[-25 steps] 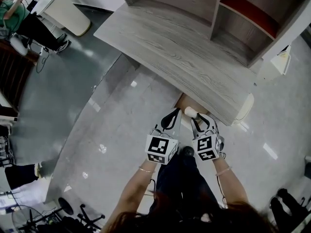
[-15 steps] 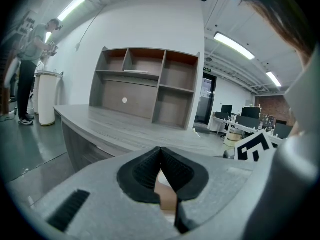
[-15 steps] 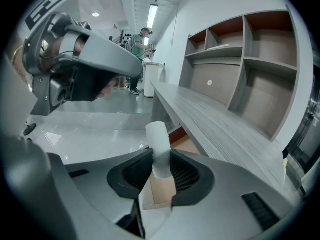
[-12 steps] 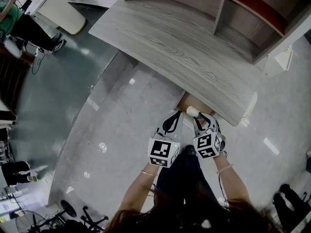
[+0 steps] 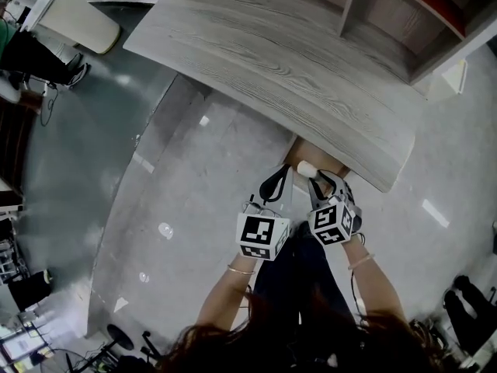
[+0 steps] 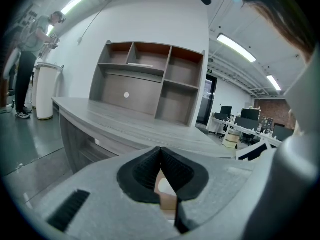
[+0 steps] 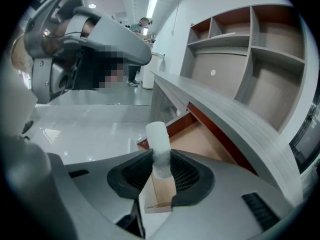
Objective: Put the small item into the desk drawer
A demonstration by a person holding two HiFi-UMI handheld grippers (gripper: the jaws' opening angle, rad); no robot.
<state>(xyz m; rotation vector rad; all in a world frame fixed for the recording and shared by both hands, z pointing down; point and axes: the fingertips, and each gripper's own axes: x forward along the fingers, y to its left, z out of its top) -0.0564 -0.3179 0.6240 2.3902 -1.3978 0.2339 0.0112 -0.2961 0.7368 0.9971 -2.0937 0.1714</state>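
A small white cylinder sticks out from between the pads of my right gripper, which is shut on it. In the right gripper view the small white cylinder stands upright in the jaws of the right gripper, just above the front corner of the open drawer. That drawer juts out from under the grey wooden desk and shows a tan bottom. My left gripper hangs beside the right one, shut and holding nothing. In its own view the left gripper has its jaws pressed together.
A shelf unit with open compartments stands on the back of the desk. A white bin sits on the floor at the far left, with a person near it. Glossy grey floor lies before the desk.
The head view has shifted, so the desk sits higher in the picture. Both grippers keep their places near the drawer front, and the right one still holds the white cylinder.
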